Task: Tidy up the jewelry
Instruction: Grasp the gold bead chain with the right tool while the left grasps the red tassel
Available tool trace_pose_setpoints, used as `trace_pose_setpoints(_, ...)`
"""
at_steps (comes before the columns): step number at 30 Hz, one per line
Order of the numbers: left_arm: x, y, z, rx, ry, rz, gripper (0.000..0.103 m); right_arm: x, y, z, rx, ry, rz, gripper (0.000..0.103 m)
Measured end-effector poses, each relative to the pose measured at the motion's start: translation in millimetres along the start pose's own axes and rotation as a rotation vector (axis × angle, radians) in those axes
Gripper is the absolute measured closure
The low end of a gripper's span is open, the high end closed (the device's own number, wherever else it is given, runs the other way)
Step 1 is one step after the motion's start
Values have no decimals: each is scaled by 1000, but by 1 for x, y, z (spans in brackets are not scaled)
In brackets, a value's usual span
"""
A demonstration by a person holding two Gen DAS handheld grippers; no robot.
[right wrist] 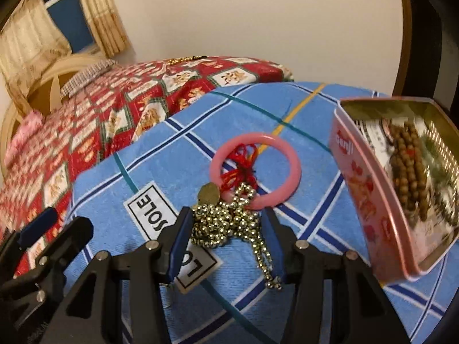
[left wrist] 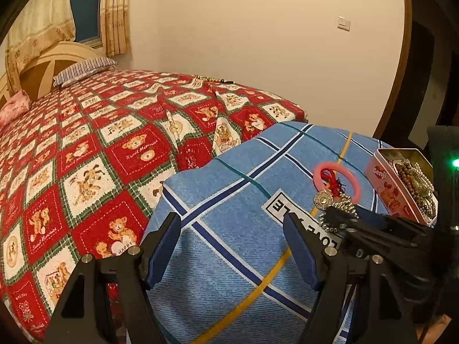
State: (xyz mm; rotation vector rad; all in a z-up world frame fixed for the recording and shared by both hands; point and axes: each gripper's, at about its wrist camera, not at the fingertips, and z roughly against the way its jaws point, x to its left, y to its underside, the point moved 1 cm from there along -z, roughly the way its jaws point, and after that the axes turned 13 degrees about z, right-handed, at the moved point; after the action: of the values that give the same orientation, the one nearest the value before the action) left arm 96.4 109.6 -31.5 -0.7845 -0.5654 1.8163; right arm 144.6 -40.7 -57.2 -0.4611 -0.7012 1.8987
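Note:
A heap of gold bead chain lies on the blue plaid cloth, beside a pink ring bangle tied with red thread and a brass charm. My right gripper is open, its fingers on either side of the chain heap. An open pink tin holding brown bead strings stands to the right. In the left wrist view my left gripper is open and empty over the cloth, left of the bangle, the right gripper and the tin.
A red teddy-bear quilt covers the bed behind the blue cloth. A gold beaded string lies at the bed's far edge. A striped pillow and headboard are at the far left. A wall is behind.

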Motion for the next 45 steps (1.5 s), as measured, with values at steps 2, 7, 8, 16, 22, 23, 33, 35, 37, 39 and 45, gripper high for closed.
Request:
trace_pose_setpoints(2,0,0,-1,6,-5,0,29,1,1,1,3,-16,16,79)
trace_pose_setpoints(7,-2,1,-1,10,-5,-10,29,-4,8,10,-14,-31,2,84)
trace_pose_setpoints(8,-3,1,-1,12,-2,-16,29,-7,11,15,-36,-45,-8,84)
trace_pose_setpoints(16,-40,0,-5,37,148,-160,29,-24,19,70,-263,27,-33,84)
trace_pose_setpoints(22,-82,-13,-22,53,207,-212,29,-35,17,85,-338,125,-57,84)
trace_pose_setpoints(23,-89,-15,-24,50,226,-218,30,-36,17,84,-339,131,-61,84)
trace_pose_setpoints(33,-137,-7,-77,188,184,-311,69,-54,20,90,-366,129,-126,84)
trace_pose_setpoints(35,-137,-1,-84,207,165,-319,78,-57,22,91,-364,121,-137,84)
trace_pose_setpoints(37,-136,-1,-83,199,173,-312,79,-58,22,91,-363,115,-144,84)
trace_pose_setpoints(39,-134,-3,-84,201,179,-300,95,-59,23,92,-364,111,-149,84)
trace_pose_setpoints(45,-113,-17,-73,190,287,-191,99,-62,24,89,-357,112,-157,84)
